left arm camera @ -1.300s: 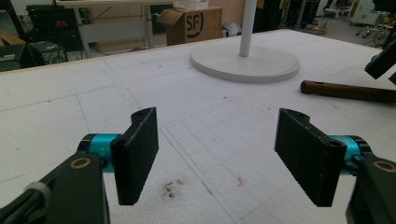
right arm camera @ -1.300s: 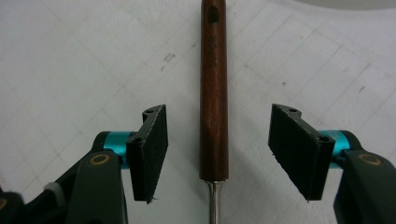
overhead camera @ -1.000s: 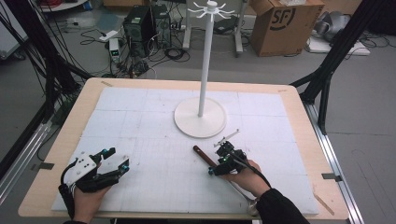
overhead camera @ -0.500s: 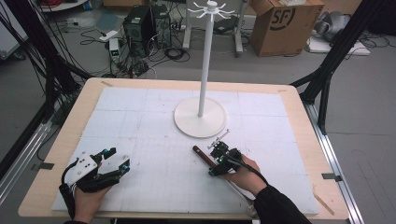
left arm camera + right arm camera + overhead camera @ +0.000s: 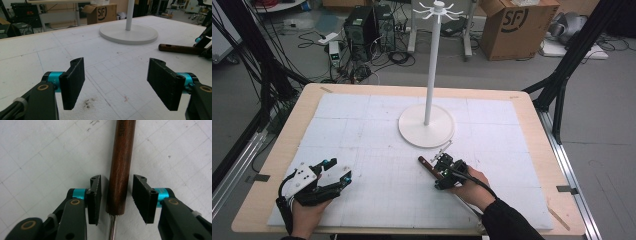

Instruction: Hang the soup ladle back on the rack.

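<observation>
Lying low and centre in the right gripper view, the dark brown round wooden handle (image 5: 121, 167) on its thin metal shank looks stiff, light, smooth; the right gripper (image 5: 117, 198) straddles it, jaws narrowly parted, best closing mid-handle.

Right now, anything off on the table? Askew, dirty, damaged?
Little stands out. The wooden-handled tool lies flat on the white mat, slanted across its grid lines; the right gripper straddles the handle, jaws not quite touching it. Small dark smudges mark the mat near the open left gripper. The white stand is upright.
</observation>
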Available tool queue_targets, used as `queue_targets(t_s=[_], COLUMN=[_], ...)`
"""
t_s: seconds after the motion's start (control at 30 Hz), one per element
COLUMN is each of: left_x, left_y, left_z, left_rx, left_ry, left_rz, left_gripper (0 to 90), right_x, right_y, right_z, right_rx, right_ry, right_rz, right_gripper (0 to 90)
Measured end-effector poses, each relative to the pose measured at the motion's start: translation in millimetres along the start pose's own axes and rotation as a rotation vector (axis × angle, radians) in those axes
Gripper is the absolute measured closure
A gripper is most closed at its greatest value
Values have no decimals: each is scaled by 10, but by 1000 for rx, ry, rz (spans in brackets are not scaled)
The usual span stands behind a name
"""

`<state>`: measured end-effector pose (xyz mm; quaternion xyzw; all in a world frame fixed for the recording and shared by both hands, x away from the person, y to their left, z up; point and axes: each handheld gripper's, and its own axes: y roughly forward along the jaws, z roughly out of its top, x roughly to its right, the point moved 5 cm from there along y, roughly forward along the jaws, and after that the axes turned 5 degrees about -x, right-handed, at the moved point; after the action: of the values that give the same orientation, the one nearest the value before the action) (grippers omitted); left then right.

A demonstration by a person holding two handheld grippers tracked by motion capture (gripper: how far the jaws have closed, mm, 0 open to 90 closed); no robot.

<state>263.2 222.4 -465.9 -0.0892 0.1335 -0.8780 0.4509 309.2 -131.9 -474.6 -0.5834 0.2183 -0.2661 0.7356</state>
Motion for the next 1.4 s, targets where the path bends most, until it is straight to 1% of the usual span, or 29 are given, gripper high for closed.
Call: queue_targets(t_s=[0.13,0.2,0.3,0.33,0.43,0.47,0.5,0.57,0.6,0.63,0.67,0.7,0.77,0.87,0.97,1.0,1.03,1.07,1.13,1.2,1.23,1.27,1.3,1.33,1.37,1.4], left_x=[2,2,1,2,-1,-2,-6,-7,-8,-13,-13,-11,-15,-16,-21,-22,-21,-21,-19,-18,-18,-17,-17,-18,-19,-19], left_y=[-1,-3,-3,-4,-11,-13,-15,-16,-17,-19,-18,-18,-22,-34,-46,-49,-50,-52,-54,-58,-58,-58,-60,-61,-61,-63], left_z=[1,1,1,2,5,5,6,7,7,6,6,4,3,-1,-3,-5,-5,-6,-5,-5,-5,-5,-5,-4,-3,-3], left_rx=[0,0,1,3,5,5,6,10,9,8,7,6,7,6,9,7,8,8,9,9,9,10,9,9,11,11], left_ry=[1,0,0,-3,-3,-3,-2,-7,-8,-5,-5,-5,-3,-6,-8,-6,-7,-6,-6,-6,-6,-4,-3,-1,-1,-1], left_rz=[0,-1,-1,0,1,1,1,2,2,5,3,2,5,7,11,11,13,14,15,15,16,15,17,18,20,19], left_gripper=[310,310,310,310,310,310,311,311,311,311,311,311,311,311,311,311,311,311,311,312,311,311,312,312,312,312], right_x=[12,41,91,110,165,189,205,251,265,281,304,319,350,397,418,427,435,443,454,464,472,475,486,494,497,511], right_y=[0,-3,4,1,2,2,0,3,-3,-10,-36,-61,-124,-193,-273,-305,-339,-369,-436,-491,-512,-524,-547,-559,-576,-593], right_z=[11,13,19,15,5,-5,-9,-25,-25,-20,-5,1,21,24,25,27,30,33,36,39,41,42,40,39,36,33], right_rx=[-14,-8,-3,-7,8,18,21,51,65,80,110,125,179,241,295,319,346,371,418,462,483,493,512,522,530,546], right_ry=[1,10,52,56,75,101,120,161,172,170,167,159,173,183,194,193,203,201,212,209,200,197,206,205,209,210], right_rz=[22,34,89,106,154,187,206,248,251,241,228,227,234,241,262,274,278,293,300,307,309,316,314,319,331,330], right_gripper=[641,702,710,713,721,725,728,736,737,738,740,740,741,741,741,741,741,740,741,741,741,741,741,741,741,741])
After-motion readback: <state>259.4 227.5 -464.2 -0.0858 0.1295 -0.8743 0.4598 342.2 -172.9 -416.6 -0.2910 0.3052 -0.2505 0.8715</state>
